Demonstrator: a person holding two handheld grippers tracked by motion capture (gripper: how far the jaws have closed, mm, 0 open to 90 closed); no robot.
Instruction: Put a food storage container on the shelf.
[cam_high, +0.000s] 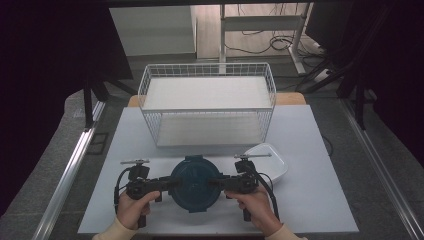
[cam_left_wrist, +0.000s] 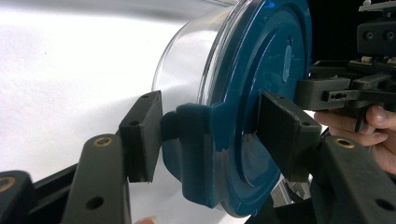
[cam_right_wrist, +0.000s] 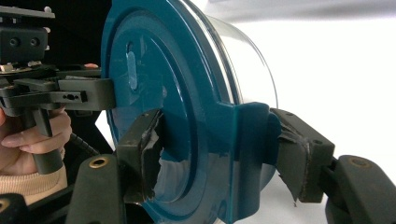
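Round container with a blue lid sits at lower centre of the high view, on the pale worktop, close to that worktop's near edge. Behind it, at upper centre, a white wire basket takes up the far half of the worktop; a narrow strip of bare surface separates basket and container. A white dish lies just right of centre, close behind the right claw. Bare worktop stretches to the lower left and lower right corners of the frame.

Both claws meet the container from opposite sides. The left claw comes in from the left; in the left gripper view its jaws are narrowed onto a latch tab at the lid's rim, one pad under the tab, the other on the lid's top face. The right claw, in the right gripper view, clamps the opposite tab the same way, its pads looking frayed. Each claw is held by a hand at the bottom edge.
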